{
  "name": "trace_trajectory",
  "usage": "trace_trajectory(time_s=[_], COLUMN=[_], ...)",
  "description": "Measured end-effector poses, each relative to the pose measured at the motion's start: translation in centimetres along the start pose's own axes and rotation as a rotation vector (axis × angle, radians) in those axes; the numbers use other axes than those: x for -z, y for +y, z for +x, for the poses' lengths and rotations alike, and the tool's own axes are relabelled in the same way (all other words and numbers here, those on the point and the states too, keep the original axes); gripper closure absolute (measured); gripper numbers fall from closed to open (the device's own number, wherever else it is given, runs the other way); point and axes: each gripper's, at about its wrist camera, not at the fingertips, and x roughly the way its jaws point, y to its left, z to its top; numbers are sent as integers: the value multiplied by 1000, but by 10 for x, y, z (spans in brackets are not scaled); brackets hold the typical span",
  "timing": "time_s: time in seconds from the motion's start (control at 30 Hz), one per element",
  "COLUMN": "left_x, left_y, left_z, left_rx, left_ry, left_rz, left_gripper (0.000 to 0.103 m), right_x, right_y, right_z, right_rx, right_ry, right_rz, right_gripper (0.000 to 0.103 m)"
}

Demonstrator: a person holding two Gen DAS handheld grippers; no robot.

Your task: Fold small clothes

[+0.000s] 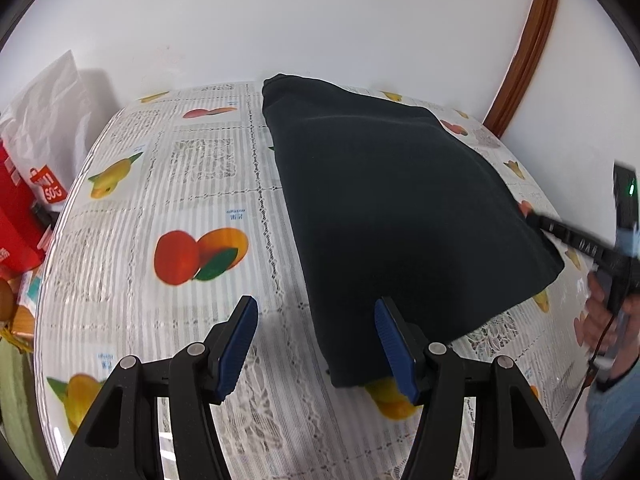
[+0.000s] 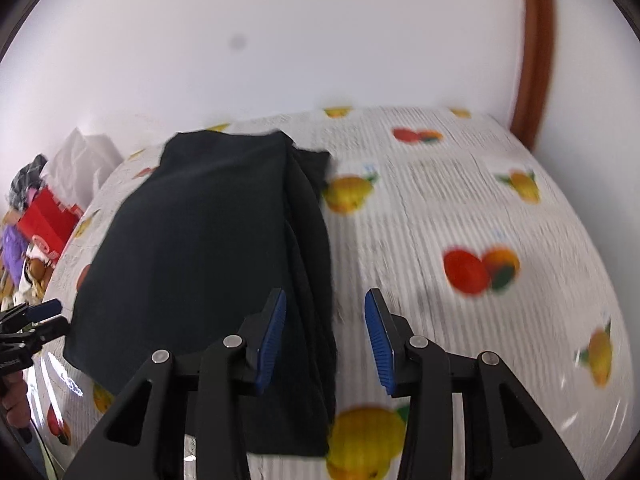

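I see the dark cloth (image 1: 400, 216) lying folded on the table (image 1: 160, 208) with the fruit pictures, close to the white wall (image 1: 320, 20). My left tongs (image 1: 316, 344) are open and hold nothing; the cloth's near edge sits by the right finger. My right tongs (image 2: 325, 340) are partly open too, empty, above the cloth's folded right edge.
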Motion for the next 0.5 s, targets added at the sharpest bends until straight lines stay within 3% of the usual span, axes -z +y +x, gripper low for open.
trace_trajectory(time_s=[0.13, 0.5], left_x=[11, 28], left_y=[-3, -21], left_z=[-5, -27], left_rx=[-9, -20], left_ry=[5, -20], left_rz=[14, 21], left_gripper=[41, 37], right_x=[20, 27], right_y=[-5, 11], right_z=[-8, -28], right_rx=[18, 123], right_ry=[-33, -9], right_rz=[30, -14], right_gripper=[63, 62])
